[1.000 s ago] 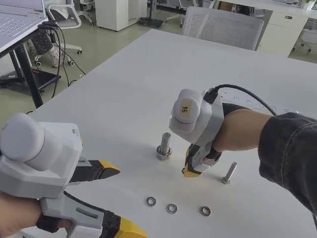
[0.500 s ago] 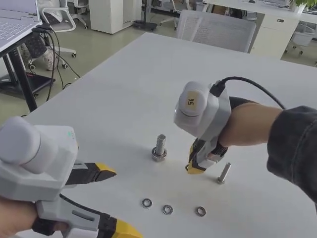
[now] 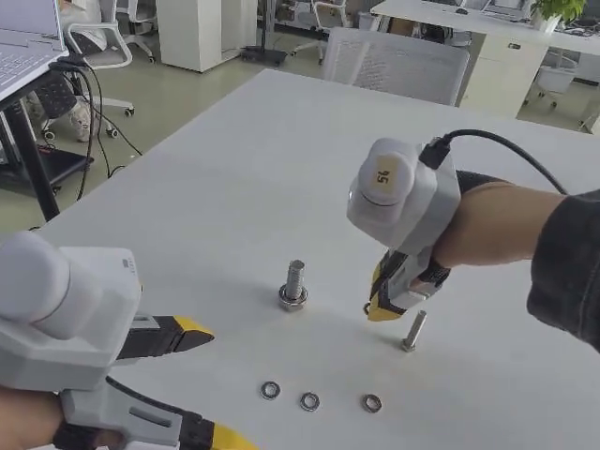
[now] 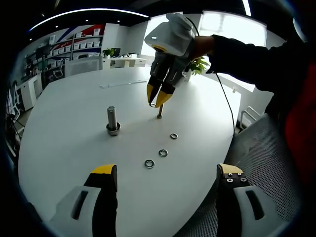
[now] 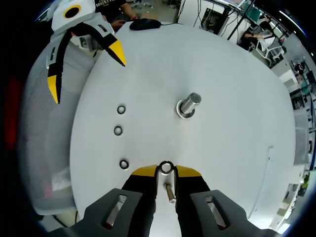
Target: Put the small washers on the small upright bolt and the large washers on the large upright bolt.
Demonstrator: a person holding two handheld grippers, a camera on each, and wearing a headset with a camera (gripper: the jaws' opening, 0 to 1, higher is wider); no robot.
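My right gripper (image 3: 382, 309) is shut on a small washer (image 5: 166, 163), held just above and beside the small upright bolt (image 3: 412, 331). In the right gripper view the bolt (image 5: 169, 190) stands between the jaws, under the washer. The large upright bolt (image 3: 293, 284) is to its left, with a ring around its base. Three loose washers (image 3: 309, 401) lie in a row on the table in front of the bolts. My left gripper (image 3: 211, 384) hovers open at the near left, nothing between its jaws. The left gripper view looks over the washers (image 4: 163, 152) to the right gripper (image 4: 155, 102).
The white table (image 3: 234, 169) stretches far and left of the bolts. A mesh chair (image 3: 398, 61) stands at its far edge. A cable (image 3: 506, 150) runs from the right gripper over the person's sleeve. A desk with a laptop (image 3: 23, 37) is at far left.
My right gripper has moved right, away from the large bolt and up to the small bolt. The left gripper stays open at the near left. The head camera has shifted.
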